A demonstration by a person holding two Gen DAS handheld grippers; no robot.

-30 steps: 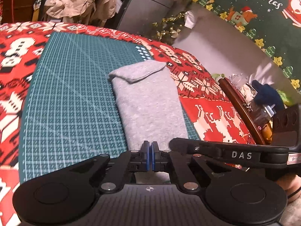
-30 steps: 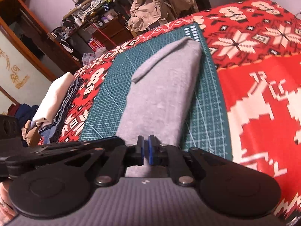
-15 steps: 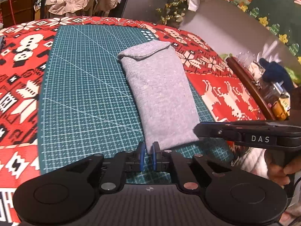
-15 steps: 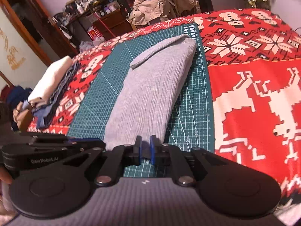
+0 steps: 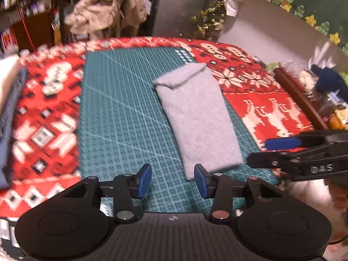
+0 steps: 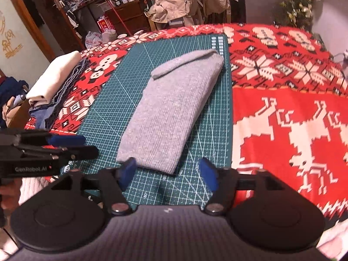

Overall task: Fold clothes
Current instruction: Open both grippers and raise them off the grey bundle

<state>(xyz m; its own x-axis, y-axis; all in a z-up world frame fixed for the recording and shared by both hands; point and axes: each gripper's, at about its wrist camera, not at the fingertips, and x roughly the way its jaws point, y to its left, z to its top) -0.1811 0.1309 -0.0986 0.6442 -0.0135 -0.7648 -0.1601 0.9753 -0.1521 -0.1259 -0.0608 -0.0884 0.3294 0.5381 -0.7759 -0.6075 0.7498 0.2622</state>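
A grey knit garment [image 5: 196, 117] lies folded into a long narrow strip on the green cutting mat [image 5: 121, 119]; it also shows in the right wrist view [image 6: 171, 113]. My left gripper [image 5: 173, 181] is open and empty, just short of the strip's near end. My right gripper [image 6: 167, 173] is open and empty, also just short of that near end. Each gripper shows at the edge of the other's view: the right one [image 5: 282, 150] and the left one [image 6: 65, 145].
A red patterned cloth [image 6: 282, 100] covers the table under the mat [image 6: 208, 130]. A stack of folded clothes [image 6: 54, 82] sits at the table's left side. A beige jacket [image 6: 184, 2] hangs behind the table. Cluttered shelves stand at the right [image 5: 322, 91].
Both grippers were shut at the garment's near end, have let go and opened wide, and have drawn back a little. The garment lies flat on the mat.
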